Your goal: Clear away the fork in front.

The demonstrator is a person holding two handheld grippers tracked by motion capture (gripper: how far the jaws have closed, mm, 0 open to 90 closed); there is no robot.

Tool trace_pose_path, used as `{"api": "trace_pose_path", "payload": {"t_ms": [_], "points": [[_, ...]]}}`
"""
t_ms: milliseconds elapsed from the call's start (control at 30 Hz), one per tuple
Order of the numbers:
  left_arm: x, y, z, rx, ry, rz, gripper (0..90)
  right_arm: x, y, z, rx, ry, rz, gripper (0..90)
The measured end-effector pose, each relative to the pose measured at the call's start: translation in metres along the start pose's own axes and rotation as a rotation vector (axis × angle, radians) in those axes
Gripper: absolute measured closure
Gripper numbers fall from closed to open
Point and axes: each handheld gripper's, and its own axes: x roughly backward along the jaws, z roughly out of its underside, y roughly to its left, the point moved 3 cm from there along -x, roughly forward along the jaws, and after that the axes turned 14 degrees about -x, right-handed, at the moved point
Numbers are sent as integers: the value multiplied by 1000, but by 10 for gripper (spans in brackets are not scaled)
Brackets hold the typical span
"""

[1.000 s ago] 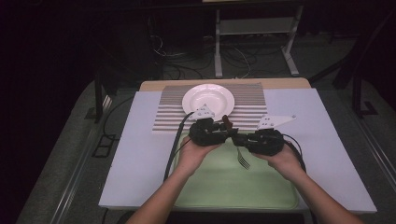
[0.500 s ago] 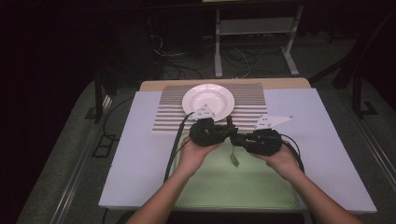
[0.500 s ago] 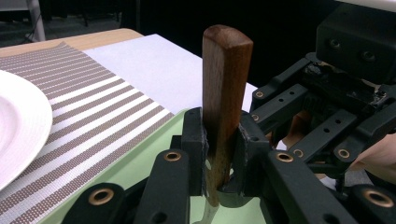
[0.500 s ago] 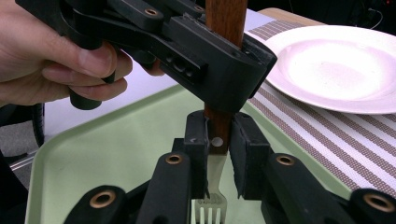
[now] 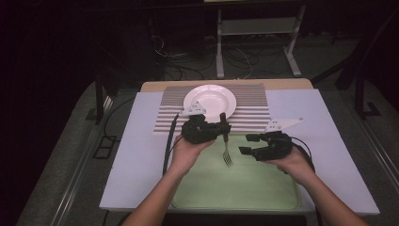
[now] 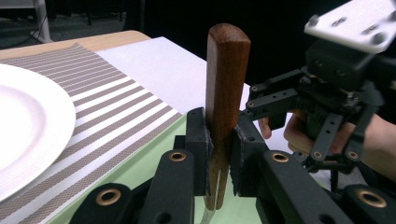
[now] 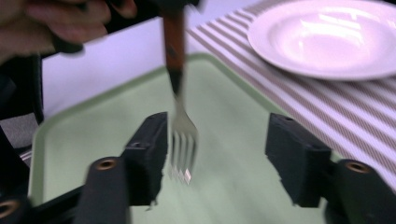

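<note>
Handover of the fork (image 5: 226, 147) from right to left, at the point of release. The left gripper (image 5: 223, 128) has its jaws clamped on the wooden handle, as the left gripper view shows: both pads press the handle's lower part, handle upright, its rounded end well above the jaws. In the high view the fork hangs tines-down from that grip, over the far part of the green tray (image 5: 263, 197), not touching it as far as I can tell.

The right gripper (image 5: 246, 143) has just been opening; in the right gripper view its jaws stand apart at a moderate width with the tines between them, near one jaw, and neither pad pressing. It holds nothing. It sits just beside the fork on the tray side, close to the left gripper.

White plate (image 5: 210, 99) rests on the striped placemat (image 5: 251, 110), beyond the tray; empty.

Judgement: transfer is essentially complete, with the fork's weight on the left gripper alone. Next move likely calls for the right gripper to back away without brushing the tines, then the left to carry the fork toward the placemat, beside the plate. It would have to tilt the fork from hanging to flat before setting it down. Risk: the fork pivoting in a grip taken on the handle alone.
</note>
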Motion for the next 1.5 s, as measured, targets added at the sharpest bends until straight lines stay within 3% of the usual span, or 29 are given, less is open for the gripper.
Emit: {"api": "trace_pose_path", "payload": {"t_ms": [233,433,667,833,1000,1100,1267,1500], "points": [[18,7,2,4,2,6,797,20,-22,20,-3,-25,113,150],[37,11,10,6,3,15,798,39,-38,43,5,-49,189,98],[58,16,17,17,2,9,799,53,-49,64,-31,-52,212,67],[76,17,20,20,4,2,799,64,-55,75,-51,-97,231,55],[85,14,22,24,11,16,799,67,-60,80,-53,-103,252,55],[93,7,25,37,17,50,799,66,-61,79,-50,-106,257,54],[98,0,33,56,27,80,799,67,-62,79,-49,-110,266,54],[95,1,46,83,44,84,798,65,-62,80,-36,-95,271,55]]}}
